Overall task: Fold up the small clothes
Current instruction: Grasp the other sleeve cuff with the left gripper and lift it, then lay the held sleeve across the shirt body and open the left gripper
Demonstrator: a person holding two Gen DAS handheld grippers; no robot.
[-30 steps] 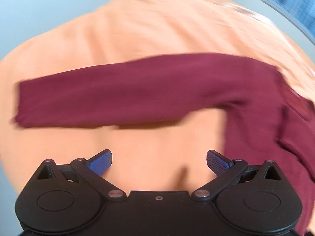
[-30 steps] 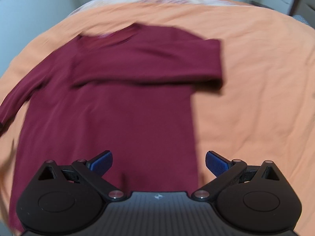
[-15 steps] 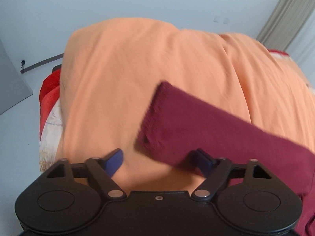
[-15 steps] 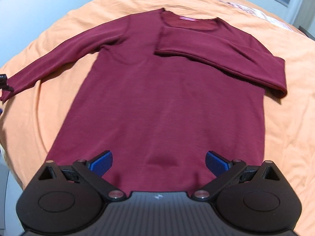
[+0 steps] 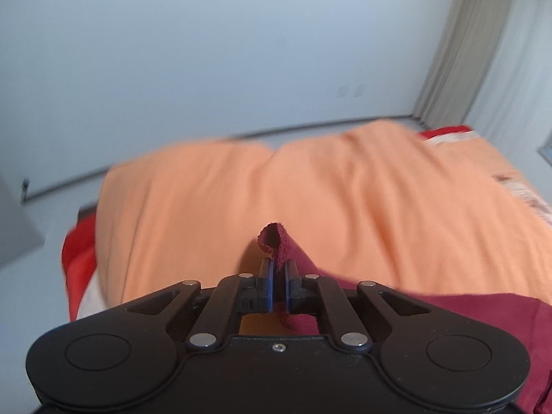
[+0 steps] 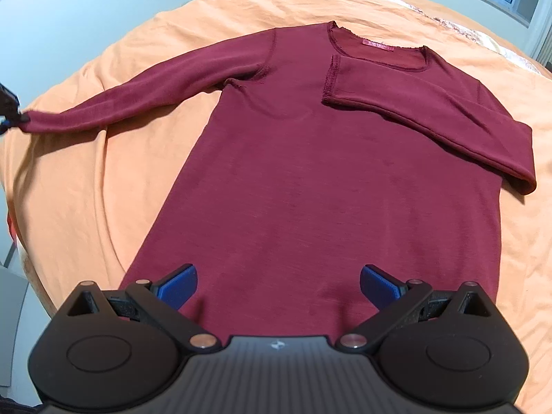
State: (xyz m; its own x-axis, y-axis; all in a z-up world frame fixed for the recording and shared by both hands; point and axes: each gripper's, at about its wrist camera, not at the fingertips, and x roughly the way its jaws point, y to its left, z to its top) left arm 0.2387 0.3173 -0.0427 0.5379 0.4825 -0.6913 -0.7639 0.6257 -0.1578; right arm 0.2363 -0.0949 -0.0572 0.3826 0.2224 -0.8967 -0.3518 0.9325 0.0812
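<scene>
Shirt [image 6: 331, 186] flat on bedspread [image 6: 86, 189], one sleeve [image 6: 431, 114] apparently across chest, other outstretched left.

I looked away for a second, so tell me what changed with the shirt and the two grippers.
The left gripper closed on the cuff of the outstretched sleeve; half a second ago it was open around it. The right gripper stays open over the shirt, whose other sleeve stays folded across the chest.

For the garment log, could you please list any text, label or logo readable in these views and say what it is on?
Neck label inside the maroon long-sleeved top: red tag, print too small to read.
Right gripper: small embossed emblem on its body, no letters.
Left gripper, pinching the sleeve cuff: no text.
</scene>
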